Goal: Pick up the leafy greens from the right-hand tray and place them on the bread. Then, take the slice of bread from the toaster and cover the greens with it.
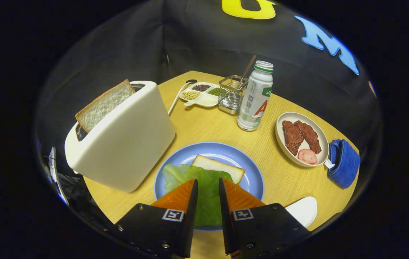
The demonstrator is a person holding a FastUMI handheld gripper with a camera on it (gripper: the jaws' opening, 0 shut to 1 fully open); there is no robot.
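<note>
Greens (204, 187) lie on the bread (219, 167) in the blue plate (247, 158) near the tabletop's front edge; hand-held gripper (208, 190) narrowly parted above them, gripping nothing; next likely the toaster's slice (103, 104)

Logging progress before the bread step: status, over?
Gripper open, fingers either side of the lettuce leaf. Leaf lies on the bread on the blue plate. Toast slice waits in the toaster.

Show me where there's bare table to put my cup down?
Bare wood lies between the blue plate, the bottle and the meat dish, and between the toaster and the bottle. By the wire rack it's crowded. The claw hangs open over the lettuce.
</note>
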